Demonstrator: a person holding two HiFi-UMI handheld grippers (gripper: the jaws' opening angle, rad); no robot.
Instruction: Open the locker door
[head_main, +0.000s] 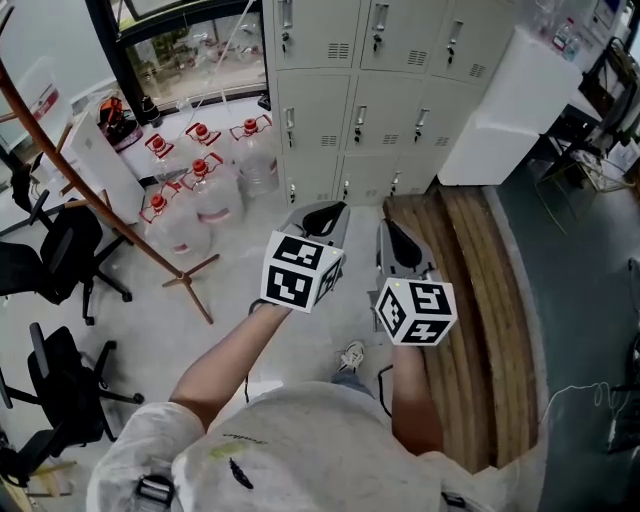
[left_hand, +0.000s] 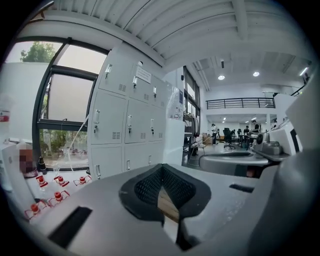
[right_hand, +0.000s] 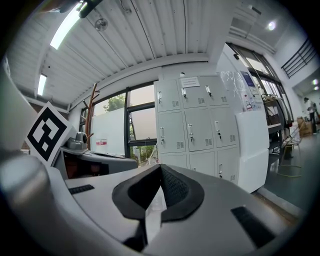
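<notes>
In a workshop the lockers (head_main: 350, 110) stand at twelve o'clock, every visible door shut; the left gripper (head_main: 323, 216) and right gripper (head_main: 402, 243), both clenched on nothing, hang well short; the opening seems wholly undone.

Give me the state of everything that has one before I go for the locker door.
left gripper: shut, nothing between the jaws.
right gripper: shut, nothing between the jaws.
locker doors: every one in view closed.
water jugs: upright, capped.
office chairs: upright, nobody seated.
</notes>
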